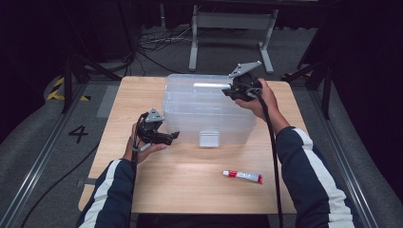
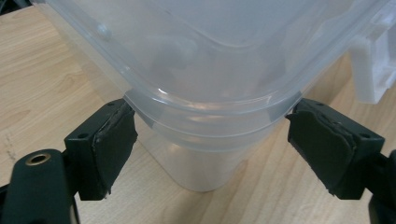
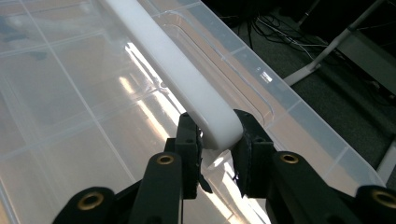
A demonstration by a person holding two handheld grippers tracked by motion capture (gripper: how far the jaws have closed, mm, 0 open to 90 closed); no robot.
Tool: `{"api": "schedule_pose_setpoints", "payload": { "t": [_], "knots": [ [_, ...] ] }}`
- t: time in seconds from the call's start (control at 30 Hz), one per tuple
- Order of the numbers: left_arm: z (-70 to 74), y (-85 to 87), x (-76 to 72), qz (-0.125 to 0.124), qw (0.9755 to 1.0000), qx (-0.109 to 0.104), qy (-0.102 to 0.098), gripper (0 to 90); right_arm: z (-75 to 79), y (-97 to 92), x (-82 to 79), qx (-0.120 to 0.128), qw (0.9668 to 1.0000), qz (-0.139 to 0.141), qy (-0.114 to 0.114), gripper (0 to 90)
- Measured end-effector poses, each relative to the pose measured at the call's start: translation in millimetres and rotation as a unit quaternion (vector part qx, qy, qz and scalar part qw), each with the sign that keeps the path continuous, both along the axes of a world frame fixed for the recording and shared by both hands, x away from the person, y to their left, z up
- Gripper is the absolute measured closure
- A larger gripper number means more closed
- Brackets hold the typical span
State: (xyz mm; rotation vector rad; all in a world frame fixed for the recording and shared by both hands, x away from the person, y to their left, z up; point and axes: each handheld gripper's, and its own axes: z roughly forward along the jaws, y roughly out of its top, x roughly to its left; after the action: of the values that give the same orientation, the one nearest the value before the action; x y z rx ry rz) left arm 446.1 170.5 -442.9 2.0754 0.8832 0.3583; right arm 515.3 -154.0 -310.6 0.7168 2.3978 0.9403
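While the clear plastic lidded storage box [image 1: 209, 107] sits at the wooden table's [image 1: 190, 180] centre, the right gripper [image 3: 218, 140] at two o'clock pinches its white bar handle [image 3: 177, 74]. At eight o'clock, the left gripper [image 2: 212, 140] stands wide, its pads [image 2: 114, 140] flanking the box's corner.

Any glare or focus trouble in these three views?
High view: dim surround, soft sheen on the table. Left gripper view: clear box corner close and slightly soft, small highlight on its rim. Right gripper view: bright streaks on the lid beside the white handle.
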Motion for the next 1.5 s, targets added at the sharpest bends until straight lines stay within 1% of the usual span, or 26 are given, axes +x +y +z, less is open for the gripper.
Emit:
{"api": "schedule_pose_setpoints", "payload": {
  "t": [0.1, 0.2, 0.23, 0.3, 0.33, 0.47, 0.5, 0.53, 0.63, 0.67, 0.7, 0.73, 0.83, 0.87, 0.9, 1.0, 1.2, 1.33, 1.47, 1.5],
  "knots": [
    [0.6, -2.2, -4.1, -0.007, 1.0, 0.002, 0.0, 16.1, -0.4, -2.8, -3.2, 0.001, 1.0, 0.001, -0.003, 73.8],
    [0.7, -3.5, -6.1, -0.008, 1.0, 0.0, 0.002, 16.3, -0.6, -5.0, -5.5, 0.004, 1.0, 0.002, -0.002, 74.0],
    [1.4, -5.2, -7.5, -0.009, 0.9999, 0.007, 0.0, 16.3, -0.6, -6.2, -6.8, 0.005, 1.0, 0.002, -0.002, 74.0],
    [1.8, -6.7, -9.1, -0.008, 0.9999, 0.012, -0.001, 16.9, -0.7, -9.0, -10.2, 0.007, 1.0, 0.004, -0.002, 74.2],
    [1.5, -7.8, -10.2, -0.007, 0.9999, 0.01, -0.001, 16.9, -0.7, -9.7, -11.3, 0.007, 1.0, 0.005, -0.001, 74.2],
    [1.7, -9.4, -13.0, -0.008, 0.9999, 0.009, 0.0, 16.9, -1.2, -12.4, -16.3, 0.008, 0.9999, 0.005, -0.005, 74.2],
    [1.9, -11.1, -14.8, -0.005, 0.9999, 0.01, 0.0, 17.0, -1.3, -14.0, -18.7, 0.009, 0.9999, 0.007, -0.004, 74.2],
    [2.2, -11.6, -15.5, -0.004, 0.9999, 0.013, -0.002, 17.0, -1.2, -14.3, -19.5, 0.009, 0.9999, 0.008, -0.004, 74.2],
    [1.9, -13.6, -18.3, -0.004, 0.9999, 0.011, 0.001, 17.1, -0.3, -15.7, -21.5, 0.004, 0.9999, 0.011, -0.001, 74.3],
    [2.2, -13.5, -19.2, -0.005, 0.9999, 0.012, -0.001, 17.1, 0.0, -16.1, -22.5, 0.003, 0.9999, 0.011, -0.001, 74.2],
    [2.1, -14.1, -20.8, -0.005, 1.0, 0.008, 0.002, 17.1, 0.2, -17.2, -23.8, 0.002, 0.9999, 0.013, 0.0, 74.3],
    [2.4, -13.9, -21.2, -0.006, 0.9999, 0.011, 0.0, 17.2, 0.1, -18.1, -24.9, 0.005, 0.9999, 0.013, 0.001, 74.4],
    [2.7, -15.0, -24.4, -0.008, 0.9999, 0.007, 0.005, 17.7, 0.1, -20.0, -27.7, 0.005, 0.9999, 0.014, 0.0, 74.4],
    [3.0, -15.2, -25.2, -0.008, 0.9999, 0.01, 0.003, 18.0, 0.0, -20.3, -28.5, 0.006, 0.9999, 0.014, 0.0, 74.4],
    [3.1, -15.7, -26.3, -0.01, 0.9999, 0.008, 0.006, 18.3, -0.1, -20.8, -29.7, 0.006, 0.9999, 0.014, -0.001, 74.3],
    [3.7, -14.8, -27.2, -0.015, 0.9998, 0.011, 0.003, 19.4, 0.9, -22.1, -32.1, 0.004, 0.9999, 0.014, 0.001, 74.3],
    [4.1, -15.1, -28.2, -0.014, 0.9998, 0.014, -0.001, 19.8, 2.7, -23.3, -31.6, 0.006, 0.9998, 0.017, 0.006, 74.4],
    [4.9, -13.3, -30.4, -0.015, 0.9998, 0.014, -0.003, 22.9, 5.0, -22.8, -30.8, 0.0, 0.9998, 0.019, 0.005, 73.9],
    [7.0, -9.3, -33.4, -0.016, 0.9998, 0.011, -0.002, 26.3, 6.7, -23.1, -29.2, 0.002, 0.9998, 0.017, 0.009, 73.8],
    [8.2, -8.1, -34.5, -0.016, 0.9998, 0.013, -0.002, 26.5, 7.1, -23.1, -29.1, 0.001, 0.9998, 0.018, 0.008, 73.8]
  ]
}}
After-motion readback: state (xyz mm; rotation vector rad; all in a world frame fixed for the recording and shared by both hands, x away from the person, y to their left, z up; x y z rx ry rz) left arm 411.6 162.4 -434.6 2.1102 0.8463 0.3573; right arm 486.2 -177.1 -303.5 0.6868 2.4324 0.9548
